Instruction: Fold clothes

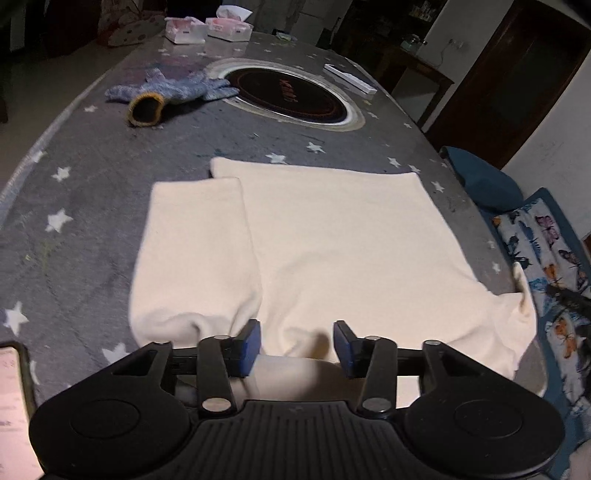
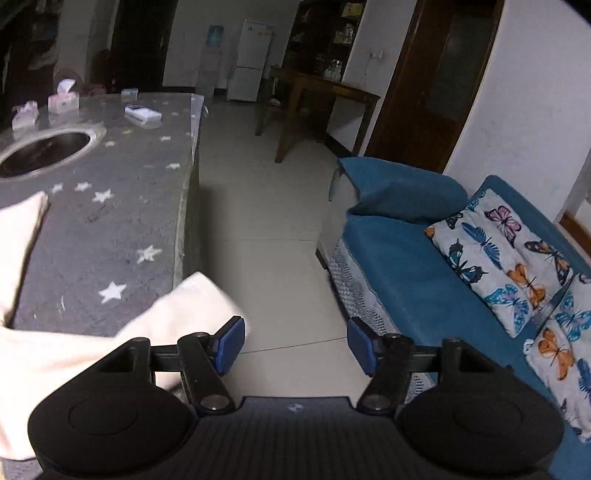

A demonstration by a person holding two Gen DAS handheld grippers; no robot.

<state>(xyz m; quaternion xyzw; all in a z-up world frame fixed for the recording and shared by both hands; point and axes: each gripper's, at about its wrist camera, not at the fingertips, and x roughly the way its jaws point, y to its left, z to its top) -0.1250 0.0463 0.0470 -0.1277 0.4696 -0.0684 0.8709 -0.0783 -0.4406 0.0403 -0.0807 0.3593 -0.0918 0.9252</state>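
A cream garment (image 1: 332,236) lies flat on the grey star-patterned table (image 1: 74,206). Its left sleeve (image 1: 195,251) is folded in alongside the body. Its right sleeve (image 1: 517,314) hangs over the table's right edge. My left gripper (image 1: 297,343) is open and empty, just above the garment's near edge. My right gripper (image 2: 295,343) is open and empty, out past the table's right edge over the floor. The hanging right sleeve (image 2: 184,314) sits just left of its left finger (image 2: 231,343).
A blue knitted glove (image 1: 166,92) lies at the table's far left beside a round inset cooktop (image 1: 288,94). Tissue boxes (image 1: 207,27) stand at the far end. A phone (image 1: 11,387) sits at the near left. A blue sofa (image 2: 424,266) with butterfly cushions (image 2: 506,251) stands to the right, across tiled floor (image 2: 266,229).
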